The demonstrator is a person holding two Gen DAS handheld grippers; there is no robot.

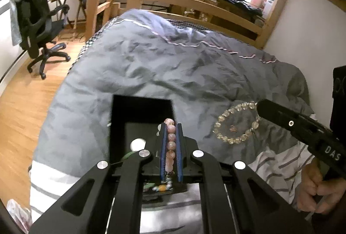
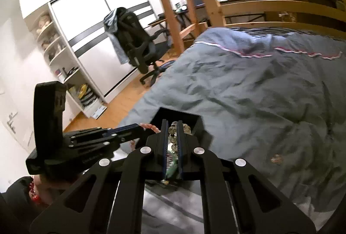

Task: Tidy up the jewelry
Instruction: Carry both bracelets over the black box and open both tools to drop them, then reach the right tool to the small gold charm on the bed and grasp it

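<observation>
My left gripper [image 1: 172,126] is shut on a pink bead bracelet [image 1: 170,143] and holds it over an open black jewelry box [image 1: 121,117] on the bed. The box holds a green bangle, a white round piece and some beads. My right gripper [image 2: 172,123] is shut on a clear bead bracelet [image 2: 174,132]. Seen from the left wrist, that bracelet [image 1: 229,138] hangs as a loop from the right gripper [image 1: 260,106], right of the box. From the right wrist, the left gripper [image 2: 140,125] carries the pink beads [image 2: 150,127] near the black box [image 2: 194,120]. A small jewelry piece [image 2: 276,158] lies on the duvet.
A crumpled grey duvet [image 1: 173,60] covers the bed, with striped bedding [image 1: 279,167] near me. A wooden bed frame [image 1: 194,4] runs behind it and a white wall stands to the right. A black office chair [image 1: 36,24] stands on the wood floor at left. A person's hand [image 1: 313,188] grips the right tool.
</observation>
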